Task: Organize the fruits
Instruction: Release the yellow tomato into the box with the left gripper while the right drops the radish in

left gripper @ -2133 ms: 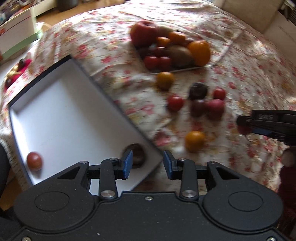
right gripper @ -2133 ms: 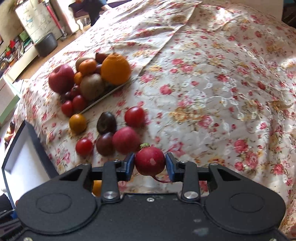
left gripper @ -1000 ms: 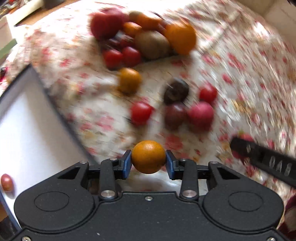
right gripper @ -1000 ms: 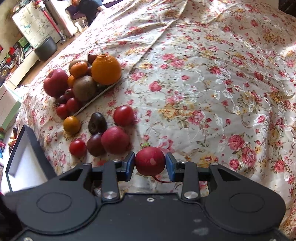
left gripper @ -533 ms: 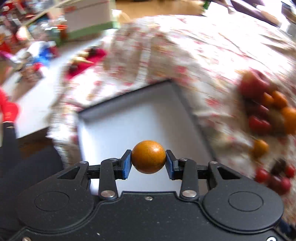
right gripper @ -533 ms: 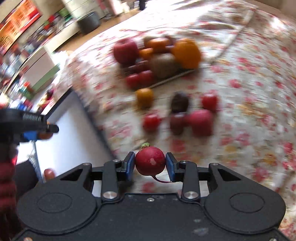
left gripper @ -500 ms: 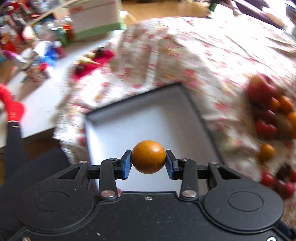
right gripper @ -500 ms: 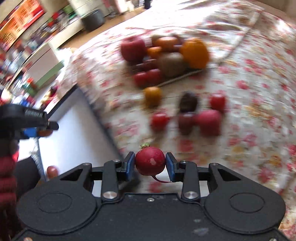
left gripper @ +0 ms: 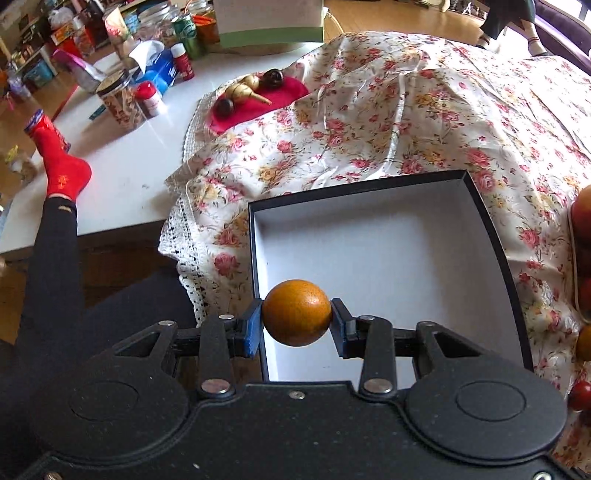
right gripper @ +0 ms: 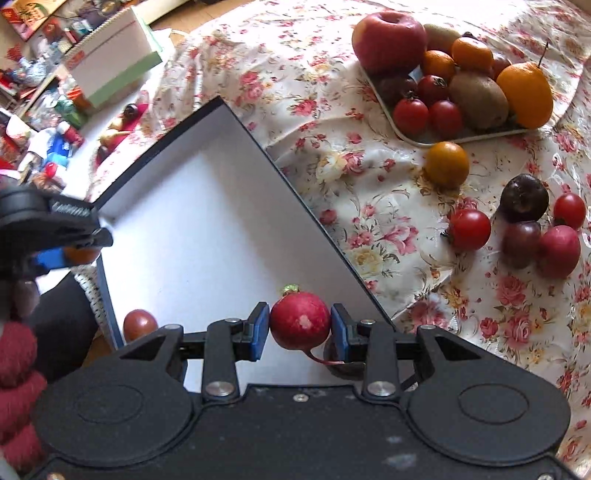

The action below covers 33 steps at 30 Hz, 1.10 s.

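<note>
My left gripper (left gripper: 296, 326) is shut on an orange round fruit (left gripper: 296, 312), held above the near left corner of the black box with a white inside (left gripper: 388, 243). My right gripper (right gripper: 300, 330) is shut on a red radish (right gripper: 300, 320), held over the box's (right gripper: 192, 221) near right edge. The left gripper (right gripper: 70, 236) also shows at the left of the right wrist view. A small dark red fruit (right gripper: 139, 324) lies in the box's near left corner. A dark fruit (right gripper: 341, 363) sits partly hidden under my right finger.
A tray (right gripper: 413, 138) holds an apple (right gripper: 388, 35), kiwis, oranges and tomatoes. Loose fruits lie on the floral cloth (right gripper: 369, 206): a yellow tomato (right gripper: 446, 164), red tomatoes, dark plums and a radish (right gripper: 559, 251). Jars and clutter (left gripper: 140, 85) stand on the white table beyond.
My left gripper closed on the orange fruit and carried it left, over the box. My right gripper carried the radish left, to the box's edge.
</note>
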### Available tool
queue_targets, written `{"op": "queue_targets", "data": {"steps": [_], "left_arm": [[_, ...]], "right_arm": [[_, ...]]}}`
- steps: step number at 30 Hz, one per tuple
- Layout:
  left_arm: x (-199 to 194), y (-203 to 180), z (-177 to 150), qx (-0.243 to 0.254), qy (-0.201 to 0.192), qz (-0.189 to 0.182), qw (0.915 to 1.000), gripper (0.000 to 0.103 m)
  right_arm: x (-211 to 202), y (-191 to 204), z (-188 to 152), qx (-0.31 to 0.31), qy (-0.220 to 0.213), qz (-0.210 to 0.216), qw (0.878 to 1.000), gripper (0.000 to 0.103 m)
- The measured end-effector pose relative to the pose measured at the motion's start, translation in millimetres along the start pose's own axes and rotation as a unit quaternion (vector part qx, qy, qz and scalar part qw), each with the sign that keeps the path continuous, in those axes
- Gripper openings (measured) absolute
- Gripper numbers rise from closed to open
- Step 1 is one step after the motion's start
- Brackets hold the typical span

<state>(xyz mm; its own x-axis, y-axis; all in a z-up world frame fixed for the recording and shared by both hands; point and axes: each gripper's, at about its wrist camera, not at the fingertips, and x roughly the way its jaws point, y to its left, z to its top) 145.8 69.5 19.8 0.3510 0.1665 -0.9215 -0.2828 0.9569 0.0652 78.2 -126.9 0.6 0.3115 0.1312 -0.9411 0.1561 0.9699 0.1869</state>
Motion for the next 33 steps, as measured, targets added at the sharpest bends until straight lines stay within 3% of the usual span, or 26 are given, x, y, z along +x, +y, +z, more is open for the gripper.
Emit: {"op": "queue_targets", "data": {"steps": [4, 12, 33], "left_arm": [[5.7, 1.7, 1.3, -0.004, 0.01, -0.005, 0.9999, 0.047], [-3.0, -6.6, -2.3, 0.021, -0.01, -0.01, 0.9997, 0.047], [1.5, -7.3, -5.6, 0.023, 0.009, -0.026, 0.9994, 0.047]], "right_arm": [[2.0, 7.1, 3.2, -0.002, -0.008, -0.016, 1.0, 0.037], [-0.6, 23.8, 5.1, -0.025, -0.028, -0.031, 0.999, 0.039], [-8.2, 32.9, -5.0, -0.051, -0.042, -0.022, 0.998, 0.039]]}}
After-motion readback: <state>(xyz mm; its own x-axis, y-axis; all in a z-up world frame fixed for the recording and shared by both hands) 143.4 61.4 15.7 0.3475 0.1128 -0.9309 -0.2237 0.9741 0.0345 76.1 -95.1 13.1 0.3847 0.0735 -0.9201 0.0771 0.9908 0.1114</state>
